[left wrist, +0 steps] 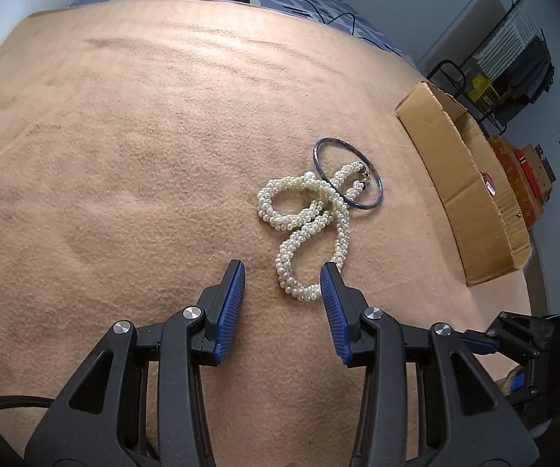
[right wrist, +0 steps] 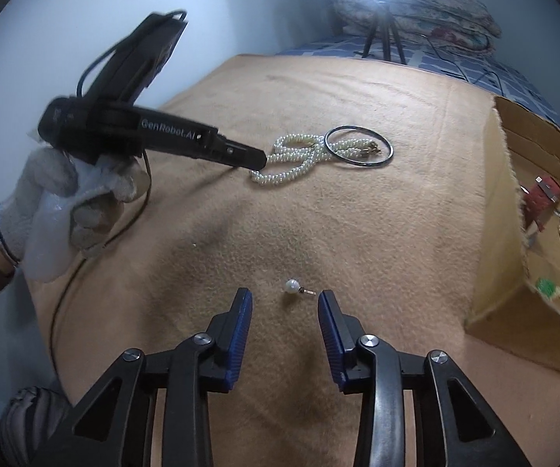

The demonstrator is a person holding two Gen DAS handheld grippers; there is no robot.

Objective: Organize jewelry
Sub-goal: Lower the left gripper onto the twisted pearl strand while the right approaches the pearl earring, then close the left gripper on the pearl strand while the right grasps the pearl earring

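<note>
A twisted white pearl necklace (left wrist: 311,218) lies on the tan blanket, its far end across a thin dark bangle (left wrist: 348,171). My left gripper (left wrist: 283,276) is open, its tips at the necklace's near loop, the right fingertip (left wrist: 328,276) touching or just over it. The right wrist view shows the necklace (right wrist: 299,155), the bangle (right wrist: 359,145) and the left gripper (right wrist: 258,159) at the necklace's left end. A single pearl earring (right wrist: 292,286) lies just ahead of my open right gripper (right wrist: 284,299), between its tips.
An open cardboard box (right wrist: 494,233) stands at the right edge of the blanket, holding a red item (right wrist: 544,194) and other jewelry; it shows in the left wrist view (left wrist: 459,179) too. A ring light on a tripod (right wrist: 383,27) stands at the far end.
</note>
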